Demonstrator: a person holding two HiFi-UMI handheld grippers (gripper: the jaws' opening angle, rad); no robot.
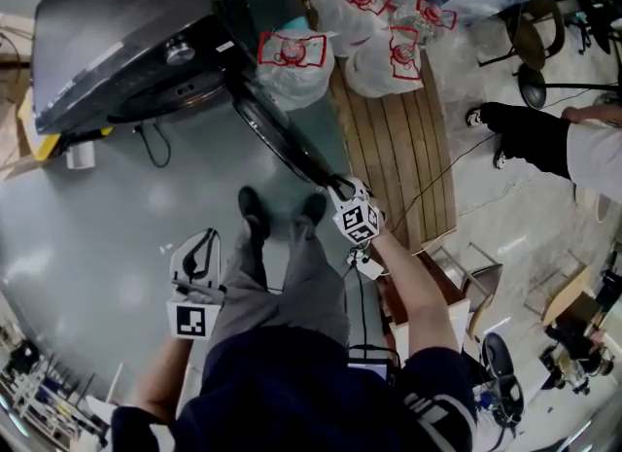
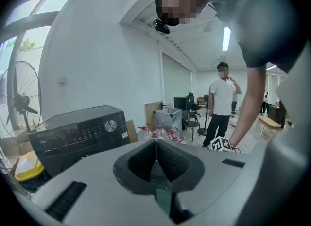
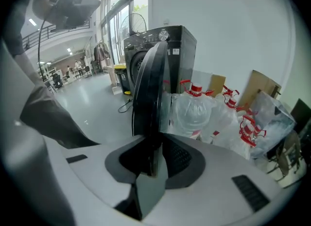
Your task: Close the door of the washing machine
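The dark washing machine stands at the upper left of the head view, and its round door hangs open, swung out towards me. My right gripper is shut on the door's free edge. In the right gripper view the door runs edge-on from the machine into the right gripper, with the pads on both sides of its rim. My left gripper hangs lower left, away from the door, with its jaws shut on nothing. In the left gripper view the left gripper points past the machine.
Several bagged water bottles lie on a wooden pallet just right of the door. A person stands at the far right. A cable trails on the grey floor below the machine. A fan stands behind it.
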